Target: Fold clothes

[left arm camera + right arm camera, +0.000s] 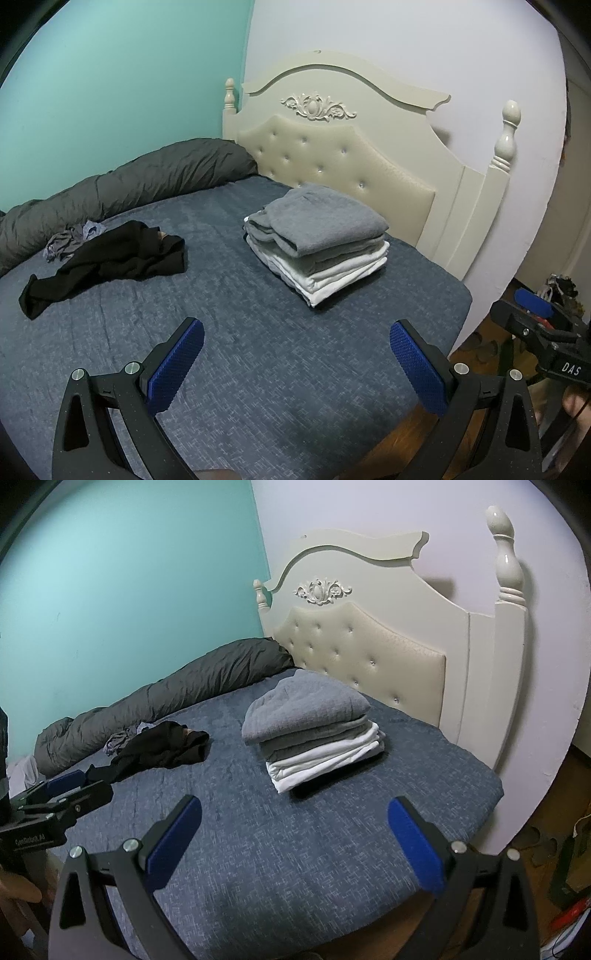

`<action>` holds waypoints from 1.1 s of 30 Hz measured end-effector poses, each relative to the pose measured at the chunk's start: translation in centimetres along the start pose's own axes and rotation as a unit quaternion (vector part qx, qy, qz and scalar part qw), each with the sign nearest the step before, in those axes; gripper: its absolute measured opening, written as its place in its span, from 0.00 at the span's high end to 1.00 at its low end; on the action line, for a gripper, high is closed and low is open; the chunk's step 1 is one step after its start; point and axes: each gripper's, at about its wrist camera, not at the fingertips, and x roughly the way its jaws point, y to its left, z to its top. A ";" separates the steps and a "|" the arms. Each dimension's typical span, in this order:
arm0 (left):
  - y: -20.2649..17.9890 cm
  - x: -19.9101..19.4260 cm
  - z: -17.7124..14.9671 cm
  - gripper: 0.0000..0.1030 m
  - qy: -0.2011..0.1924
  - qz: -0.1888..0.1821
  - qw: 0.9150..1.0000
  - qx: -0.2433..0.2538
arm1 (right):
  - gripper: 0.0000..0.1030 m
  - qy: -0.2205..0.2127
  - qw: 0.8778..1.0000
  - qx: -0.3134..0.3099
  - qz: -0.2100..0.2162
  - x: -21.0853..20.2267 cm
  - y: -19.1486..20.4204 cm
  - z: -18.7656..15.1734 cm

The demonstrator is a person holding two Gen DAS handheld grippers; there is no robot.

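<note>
A neat stack of folded clothes (317, 240) (314, 734), grey on top and white below, sits on the blue bed near the headboard. A crumpled black garment (107, 258) (162, 751) lies unfolded to its left, with a small grey-blue garment (72, 240) (118, 742) bunched behind it. My left gripper (295, 343) hangs open above the near part of the bed, nothing between its blue pads. My right gripper (293, 819) is open too, equally bare. Both are well short of the clothes. Each gripper shows at the edge of the other's view.
The bed (258, 369) has a blue cover, with its corner and edge at the right (487, 790). A rolled dark grey duvet (129, 184) lies along the teal wall. A cream tufted headboard (332, 155) stands behind the stack. Wooden floor and clutter (569, 886) lie at the right.
</note>
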 end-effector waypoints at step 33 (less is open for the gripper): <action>-0.1 -0.3 -0.5 0.01 -0.001 0.000 1.000 -0.001 | 0.01 0.000 1.000 -0.002 -0.003 -0.2 0.6 -1.4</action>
